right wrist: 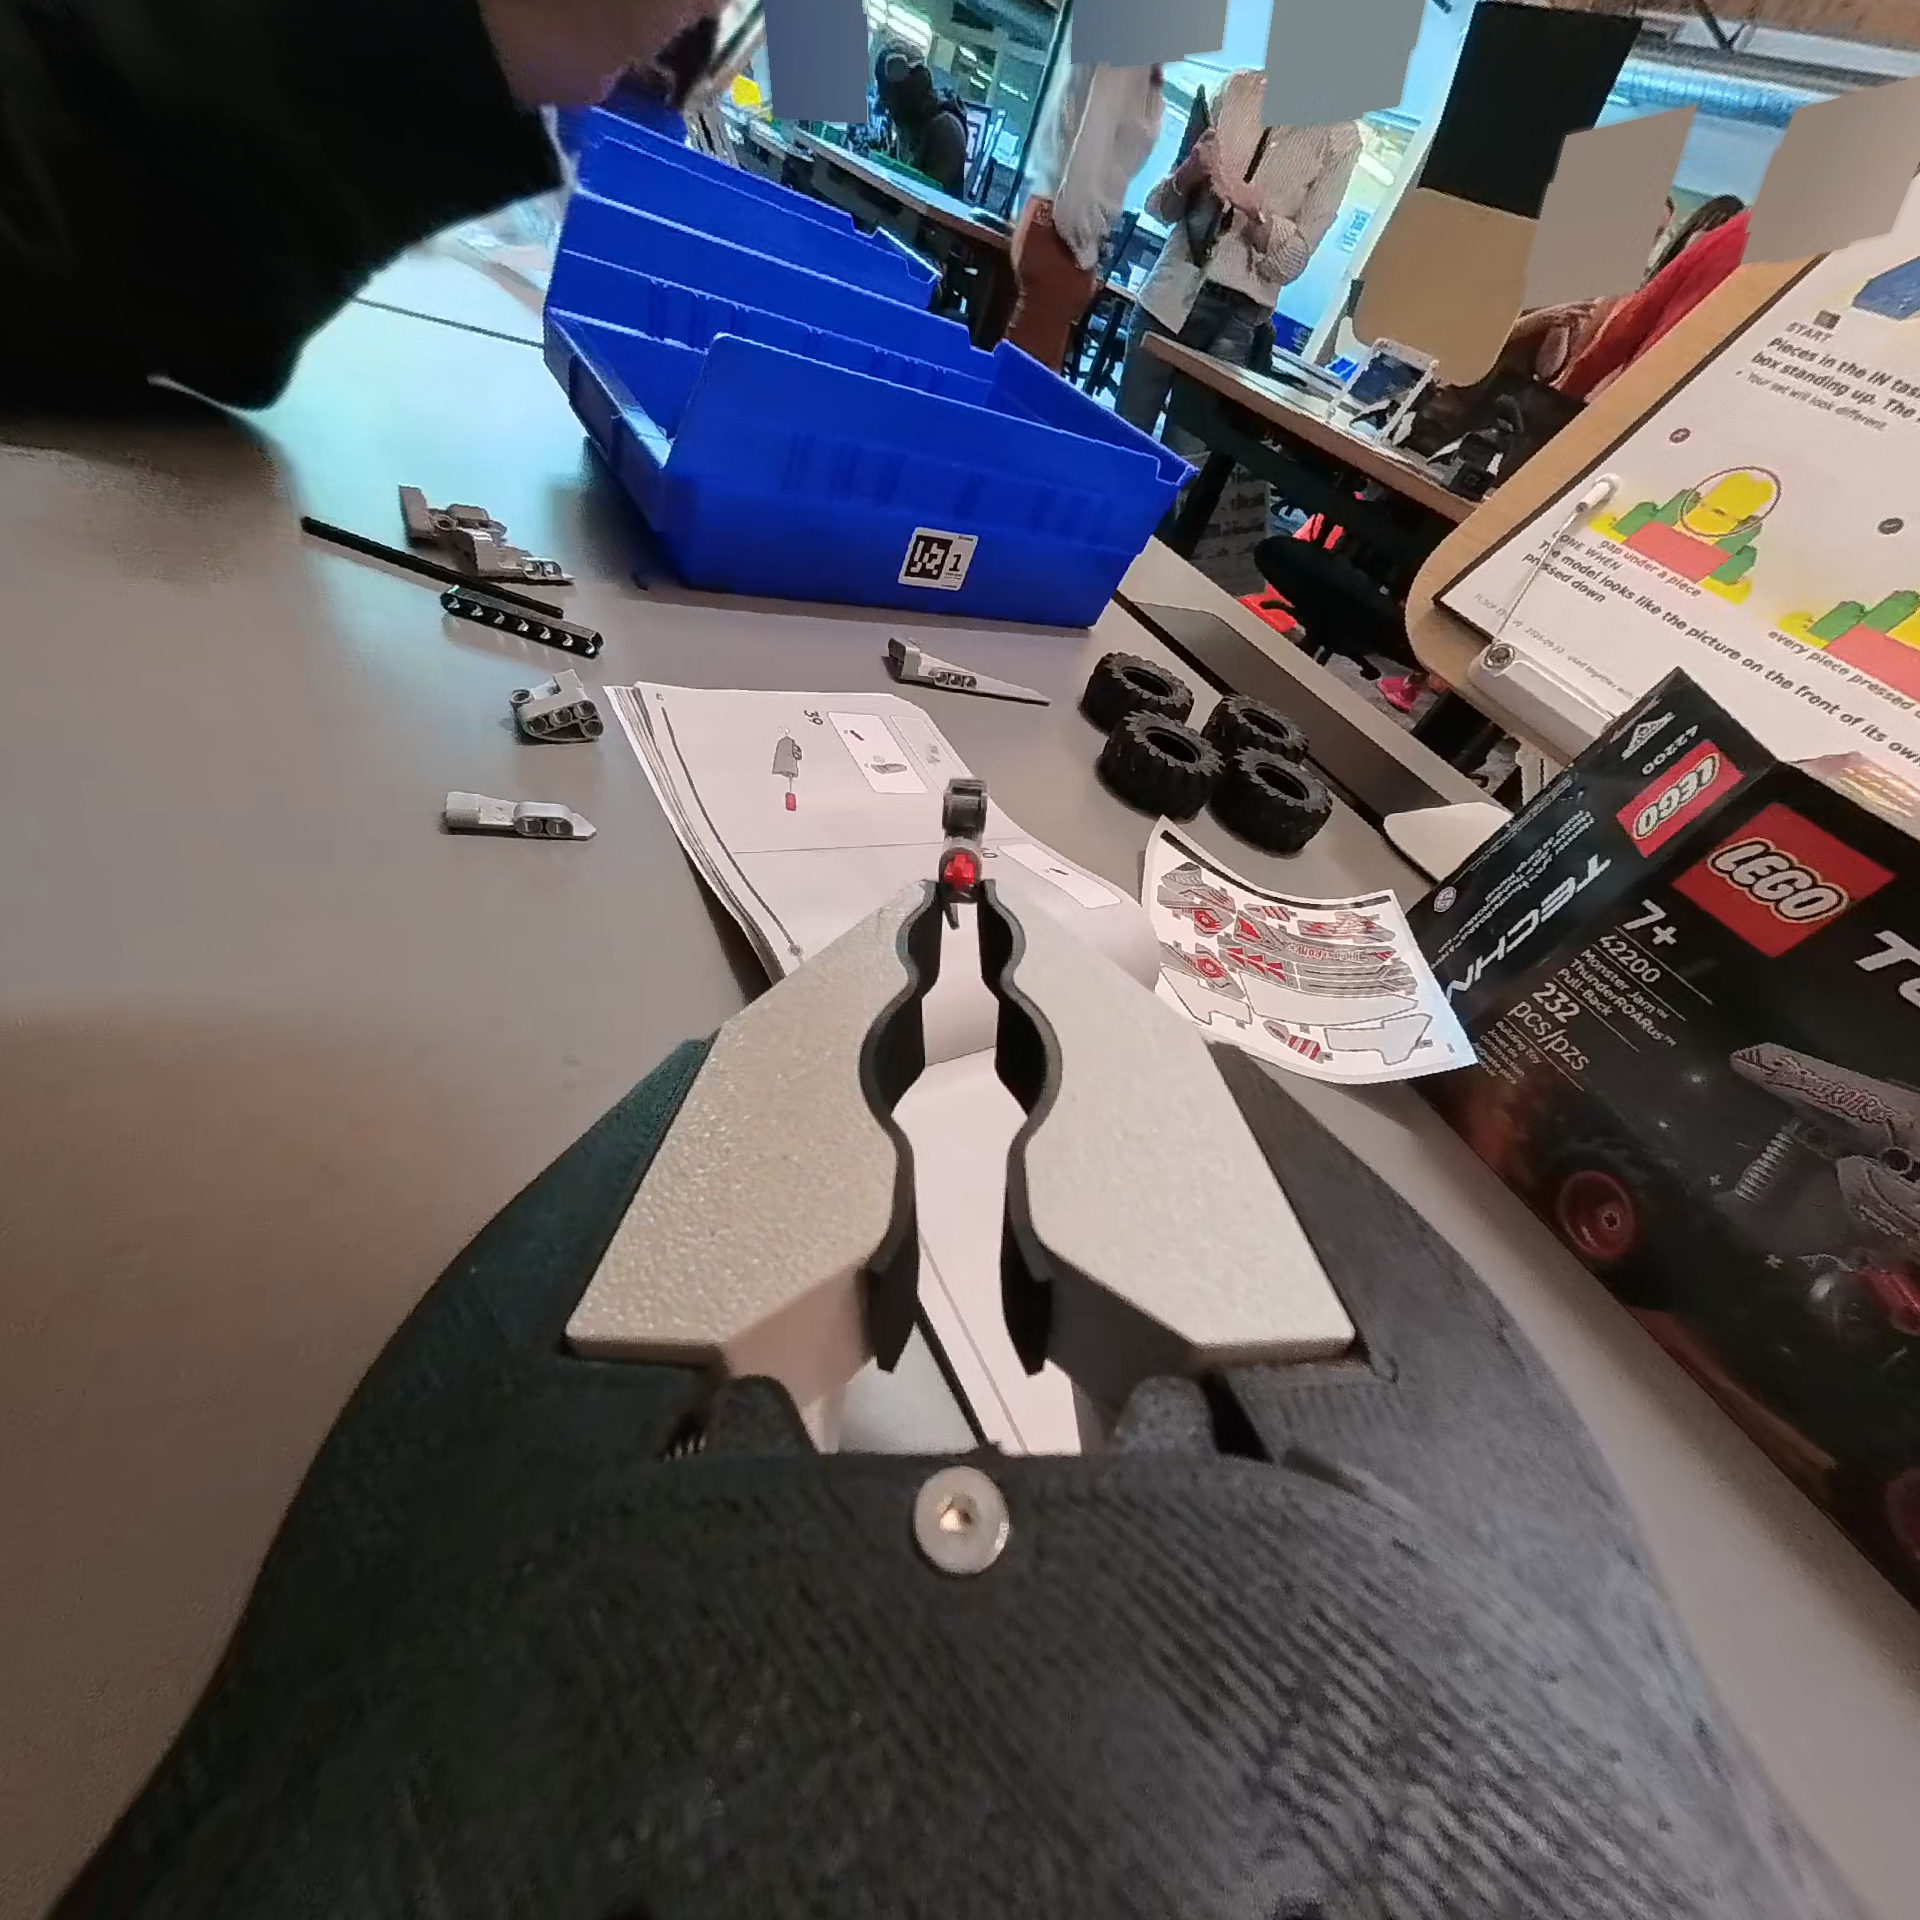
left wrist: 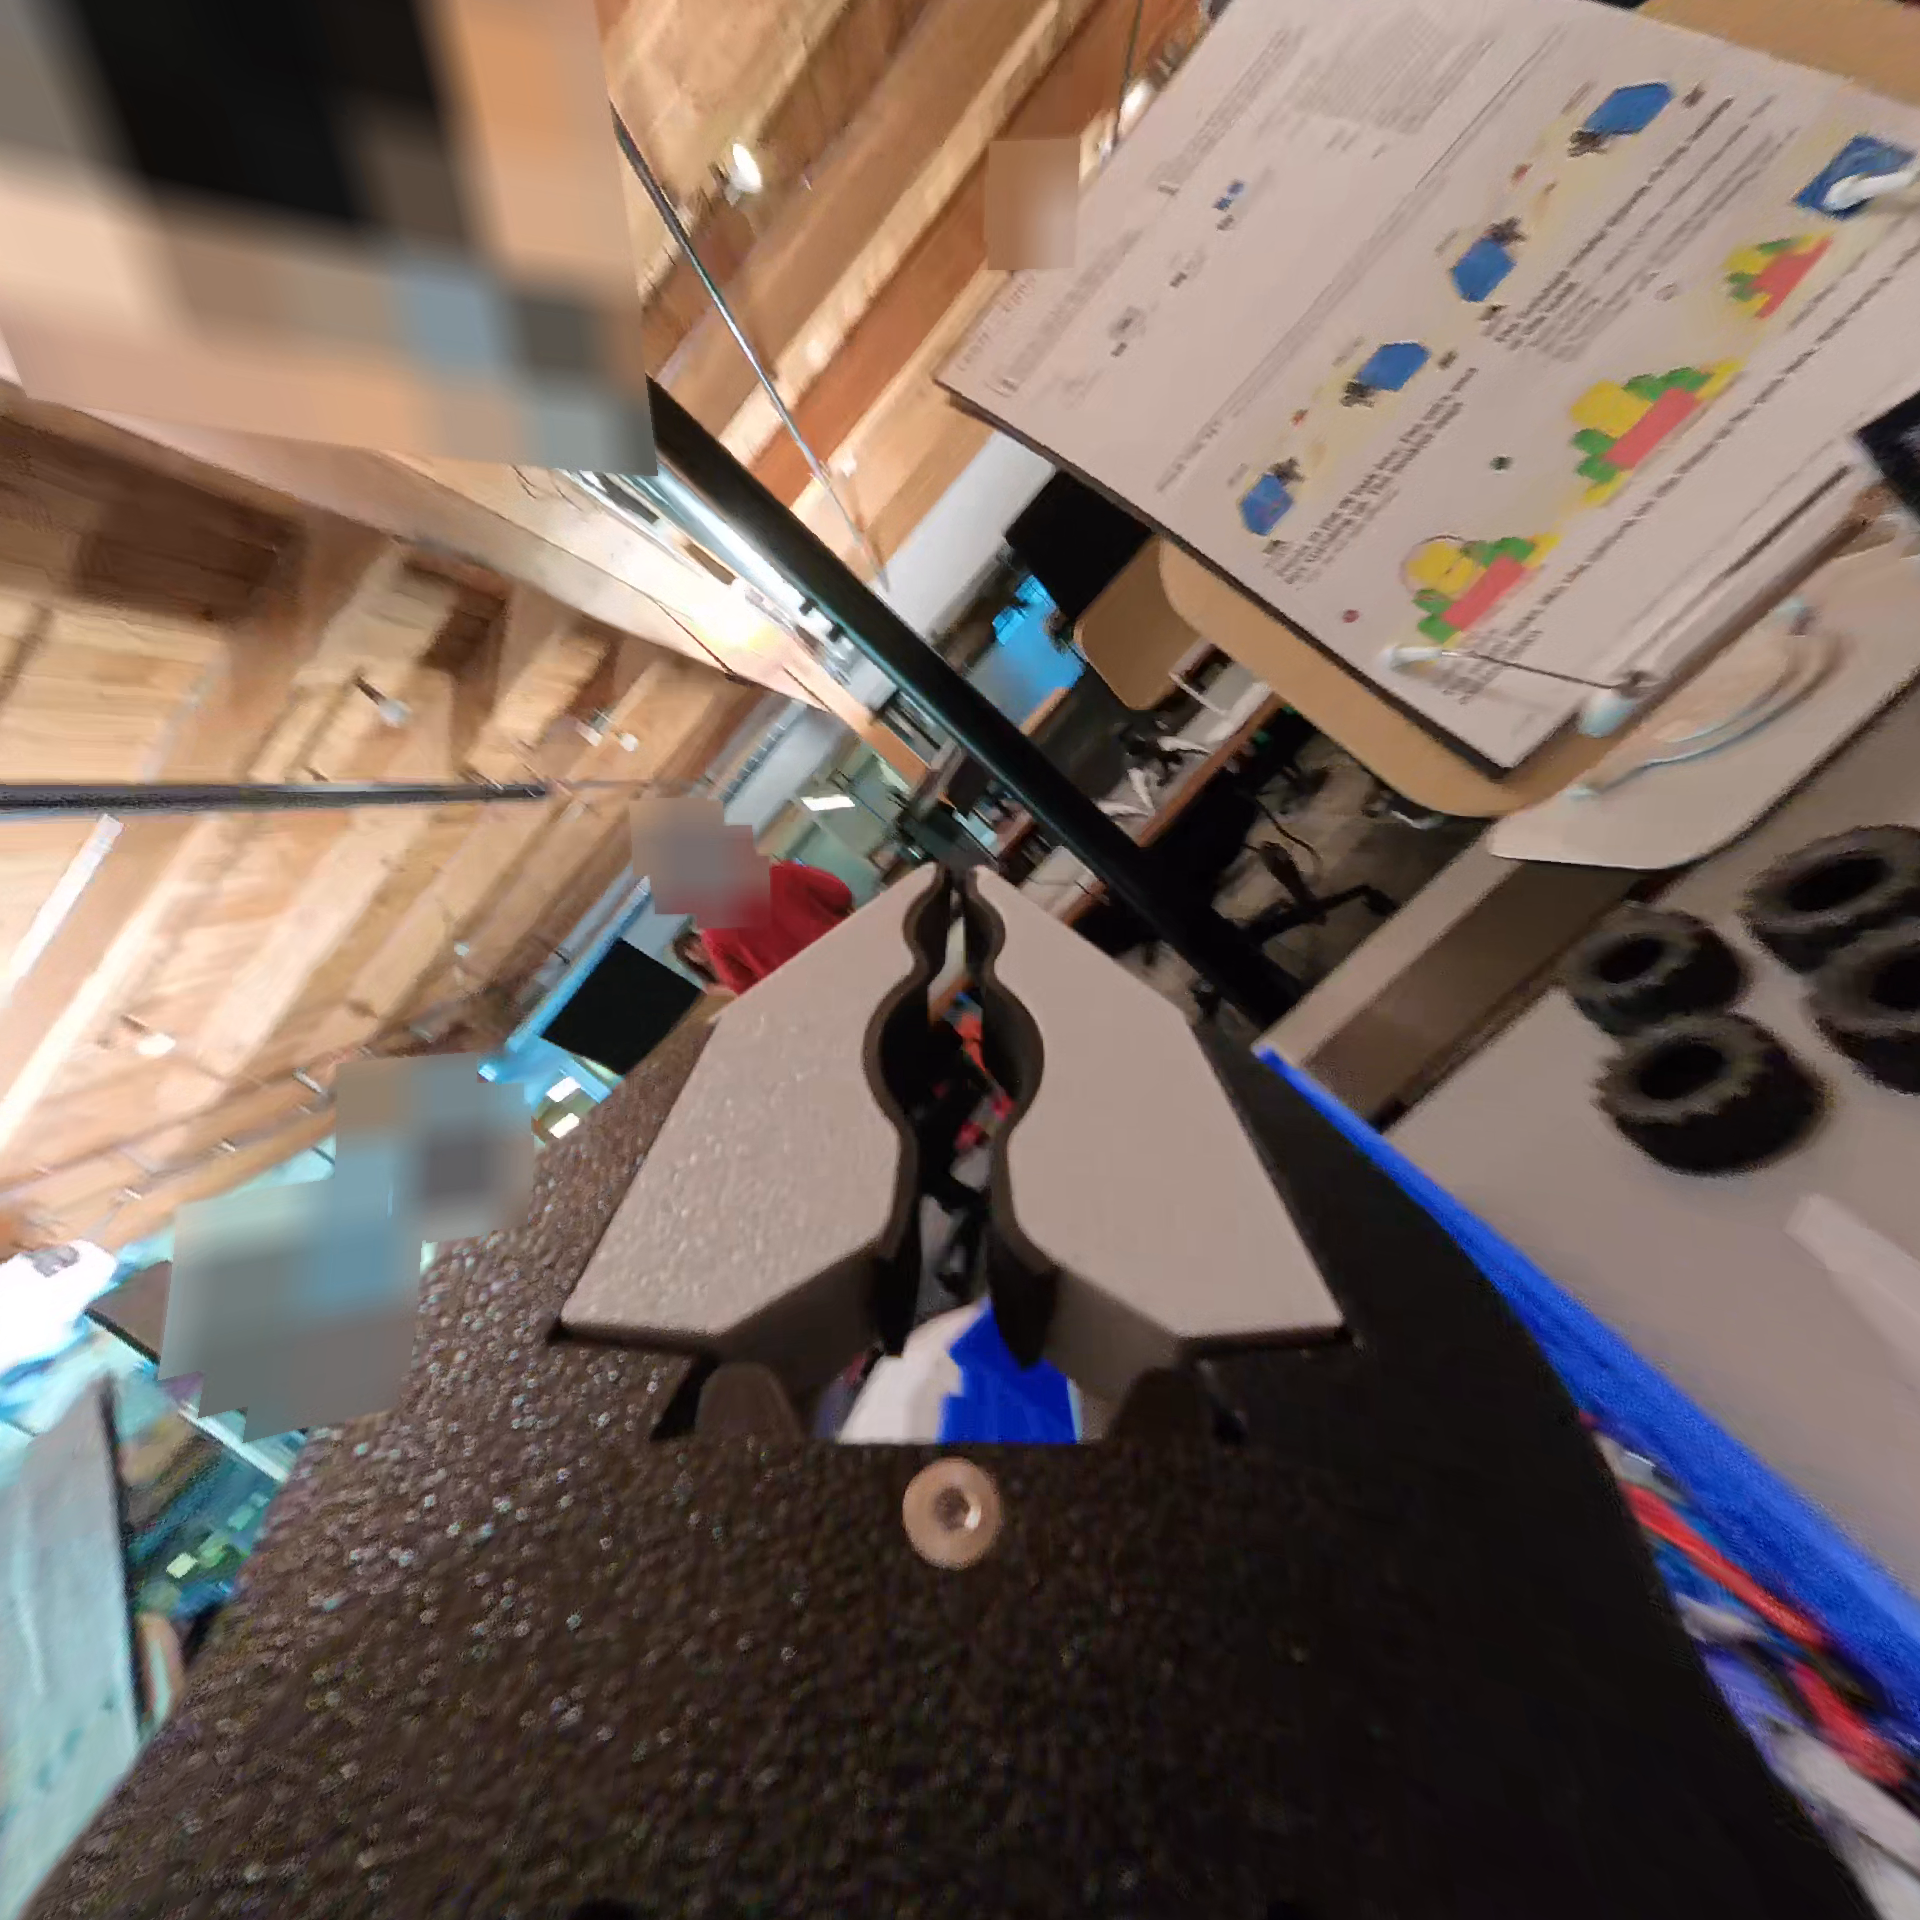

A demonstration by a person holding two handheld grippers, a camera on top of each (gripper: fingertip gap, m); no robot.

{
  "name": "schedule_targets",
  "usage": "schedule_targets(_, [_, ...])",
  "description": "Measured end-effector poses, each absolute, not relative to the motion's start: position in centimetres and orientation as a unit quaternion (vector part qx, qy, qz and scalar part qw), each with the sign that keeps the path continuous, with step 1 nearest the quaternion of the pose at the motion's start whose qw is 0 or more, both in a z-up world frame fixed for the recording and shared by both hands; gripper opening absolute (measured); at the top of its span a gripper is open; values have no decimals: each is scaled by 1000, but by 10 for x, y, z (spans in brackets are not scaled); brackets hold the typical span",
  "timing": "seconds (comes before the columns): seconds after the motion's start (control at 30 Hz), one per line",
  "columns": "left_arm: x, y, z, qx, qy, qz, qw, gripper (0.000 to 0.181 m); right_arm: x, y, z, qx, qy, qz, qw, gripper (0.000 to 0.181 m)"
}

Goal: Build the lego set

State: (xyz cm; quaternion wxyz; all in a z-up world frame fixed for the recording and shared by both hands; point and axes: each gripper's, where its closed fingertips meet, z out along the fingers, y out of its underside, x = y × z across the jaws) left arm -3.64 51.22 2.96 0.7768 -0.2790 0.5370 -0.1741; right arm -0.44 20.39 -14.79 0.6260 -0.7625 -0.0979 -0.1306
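Note:
My right gripper [right wrist: 961, 883] is shut on a small piece, a red pin with a dark grey connector [right wrist: 964, 821], held upright at the fingertips just above the open instruction booklet [right wrist: 831, 790]. Loose parts lie on the grey table [right wrist: 260, 935] to the left: a grey panel [right wrist: 520, 826], a grey connector [right wrist: 561, 709], a black holed beam [right wrist: 520, 623], a black axle [right wrist: 416, 561] and a grey sub-assembly [right wrist: 478, 535]. My left gripper [left wrist: 956, 899] is tilted up toward the ceiling with its fingertips together. I see nothing clearly held in it.
Several black tyres [right wrist: 1205, 764] sit right of the booklet and also show in the left wrist view [left wrist: 1714, 1081]. A sticker sheet [right wrist: 1299, 966] and the set's box [right wrist: 1714, 1039] are at the right. Blue bins [right wrist: 831, 447] stand behind, beside a propped sign board [right wrist: 1714, 499]. A grey wedge [right wrist: 956, 675] lies near the bins. Across from one pair of fingers to the other is roughly 35 centimetres.

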Motion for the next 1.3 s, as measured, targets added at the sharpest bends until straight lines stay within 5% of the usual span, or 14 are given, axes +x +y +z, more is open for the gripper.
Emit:
schedule_targets(0.2, [-53,456,-22,-323,496,-319,740,1,0,205,-154,-773,-88,-134,614,4])
schedule_targets(0.8, [-46,387,-56,-107,553,-202,801,12,2,204,-162,-792,-90,-146,586,4])
schedule_targets(1.3, [-32,390,-60,-117,561,-185,798,12,-4,205,-175,-819,-72,-72,564,5])
